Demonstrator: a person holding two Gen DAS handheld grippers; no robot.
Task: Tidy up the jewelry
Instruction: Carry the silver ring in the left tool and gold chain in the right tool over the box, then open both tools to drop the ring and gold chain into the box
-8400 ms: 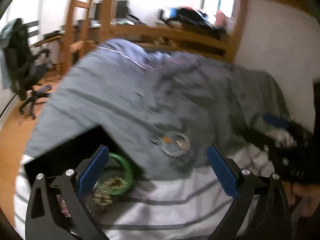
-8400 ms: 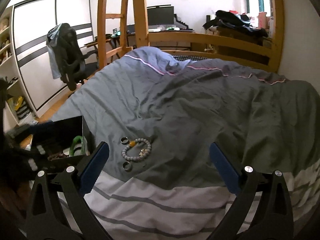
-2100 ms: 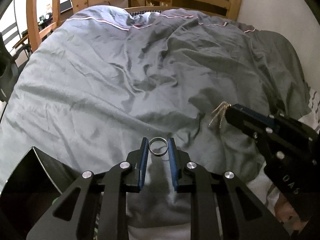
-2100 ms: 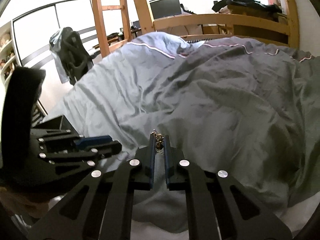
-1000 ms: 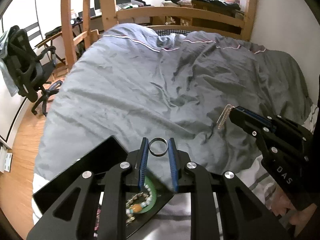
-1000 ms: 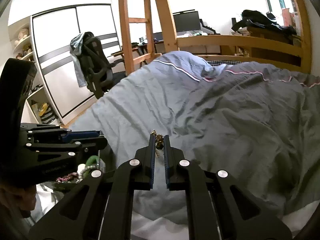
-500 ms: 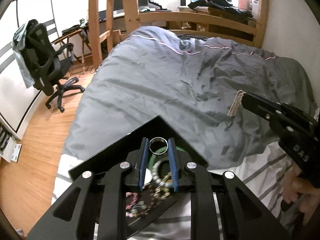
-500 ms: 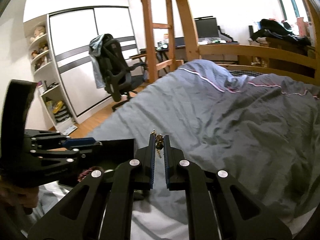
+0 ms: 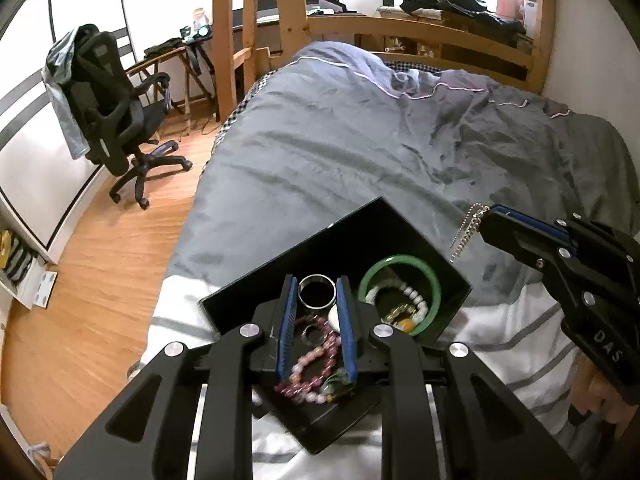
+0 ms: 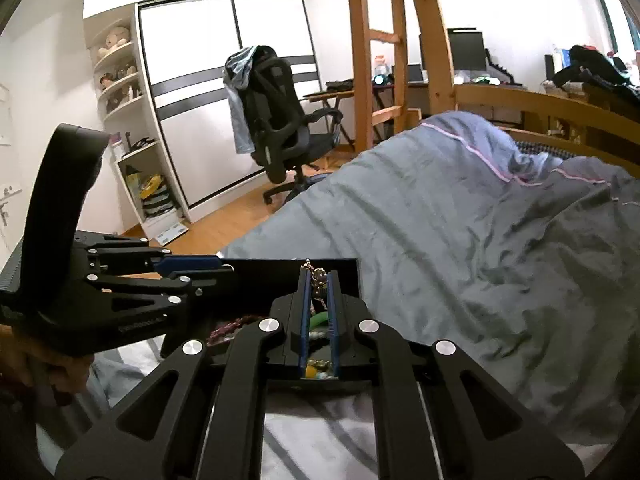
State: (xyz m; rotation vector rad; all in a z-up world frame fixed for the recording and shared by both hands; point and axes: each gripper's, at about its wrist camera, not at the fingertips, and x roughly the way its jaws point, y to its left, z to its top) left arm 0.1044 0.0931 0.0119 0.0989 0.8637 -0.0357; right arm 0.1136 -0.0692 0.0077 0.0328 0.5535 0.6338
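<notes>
Presently: jewelry held over the box

Left wrist view: left tool (image 9: pixel 317 294) pinching a silver ring (image 9: pixel 317 290) above the black box (image 9: pixel 260 280) on the bed (image 9: pixel 360 140); box holds green bangle (image 9: pixel 400 264), pink bead bracelet (image 9: pixel 308 368); right tool (image 9: pixel 486 220) at right, chain (image 9: pixel 468 230) dangling.

Right wrist view: right tool (image 10: pixel 319 280) pressed on the chain (image 10: pixel 318 278) over the box (image 10: pixel 272 276); left tool (image 10: pixel 224 270) alongside.

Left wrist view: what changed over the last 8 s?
Left gripper closed on the silver ring and carried it left from the duvet to over the black box. Right gripper took the chain and followed. Green bangle stayed in the box.
</notes>
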